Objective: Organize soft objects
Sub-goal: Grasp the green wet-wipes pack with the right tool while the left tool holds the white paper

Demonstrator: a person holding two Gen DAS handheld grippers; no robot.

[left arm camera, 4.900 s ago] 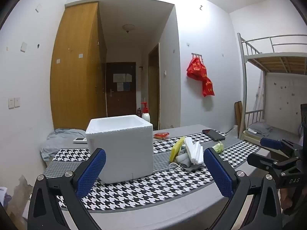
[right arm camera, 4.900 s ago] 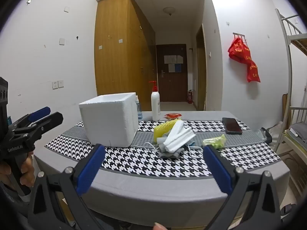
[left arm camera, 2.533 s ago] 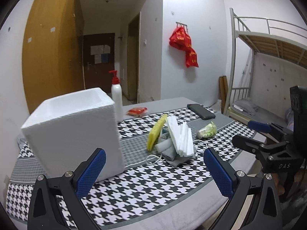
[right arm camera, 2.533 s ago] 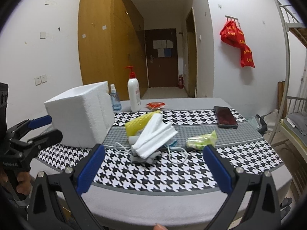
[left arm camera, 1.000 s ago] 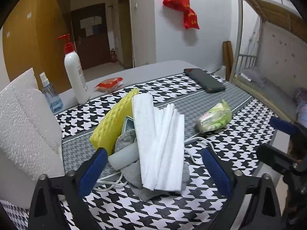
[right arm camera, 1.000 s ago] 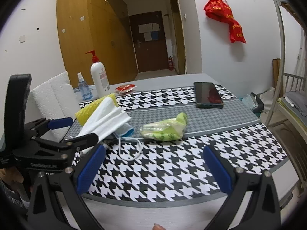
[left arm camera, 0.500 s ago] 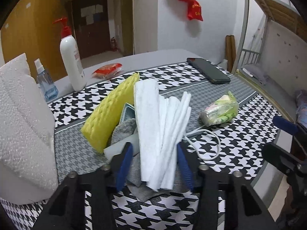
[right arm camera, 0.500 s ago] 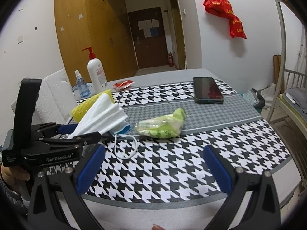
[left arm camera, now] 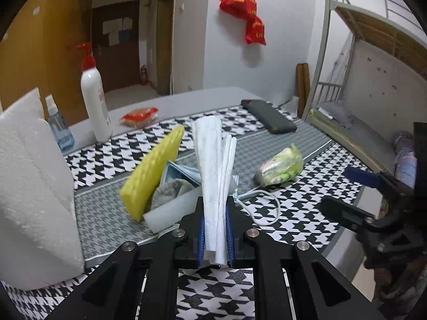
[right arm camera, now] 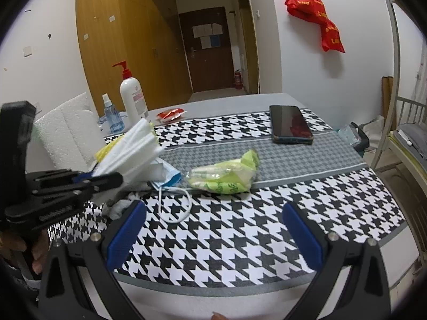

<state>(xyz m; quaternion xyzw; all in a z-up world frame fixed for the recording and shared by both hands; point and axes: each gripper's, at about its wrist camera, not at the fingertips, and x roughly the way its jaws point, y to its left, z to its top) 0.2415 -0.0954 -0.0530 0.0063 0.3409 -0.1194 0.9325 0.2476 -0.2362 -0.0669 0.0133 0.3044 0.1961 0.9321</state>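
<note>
My left gripper [left arm camera: 215,236] is shut on a folded white cloth stack [left arm camera: 213,165], which also shows in the right wrist view [right arm camera: 130,152]. Under and beside it lie a yellow sponge [left arm camera: 153,176], a grey cloth [left arm camera: 170,189], a white foam piece [left arm camera: 170,212] and a blue face mask [right arm camera: 166,174] with a white ear loop [right arm camera: 173,205]. A green tissue pack [right arm camera: 226,174] lies to the right. My right gripper [right arm camera: 213,233] is open and empty above the table's front edge. The white foam box [left arm camera: 29,192] stands at the left.
On the houndstooth table cloth [right arm camera: 240,234] lie a black phone [right arm camera: 289,128] and a red packet [right arm camera: 170,113]. A pump bottle [right arm camera: 132,97] and a small spray bottle [right arm camera: 109,114] stand behind the box. A bunk bed frame [left arm camera: 373,61] stands at the right.
My left gripper moved in to the pile and closed on the white cloth stack. My right gripper moved closer to the table and stayed open.
</note>
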